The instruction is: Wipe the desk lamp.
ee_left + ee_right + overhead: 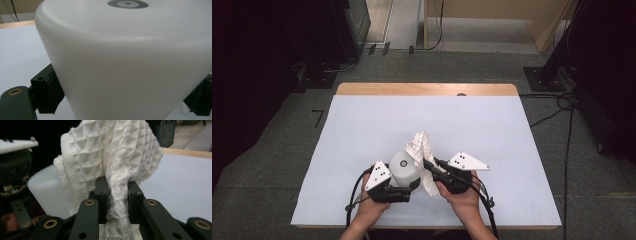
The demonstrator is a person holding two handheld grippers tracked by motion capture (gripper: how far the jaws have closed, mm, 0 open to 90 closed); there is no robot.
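Two grips: left gripper [409,184] clamps the white cup [404,169], right gripper [430,164] pinches the waffle cloth [422,147].

The cloth [110,157] is looking like soft white waffle-weave cotton, matt and fuzzy, with loose threads being shown where it is being pinched. The cup [130,65] is coming across as smooth milky plastic with a faint satin sheen, while the right gripper [116,192] is being seen as matt black plastic dotted with brass-coloured eyelets. The table [362,125] is being covered by a flat, matt pale sheet, with a varnished wood edge [427,89] being left bare at the far side.
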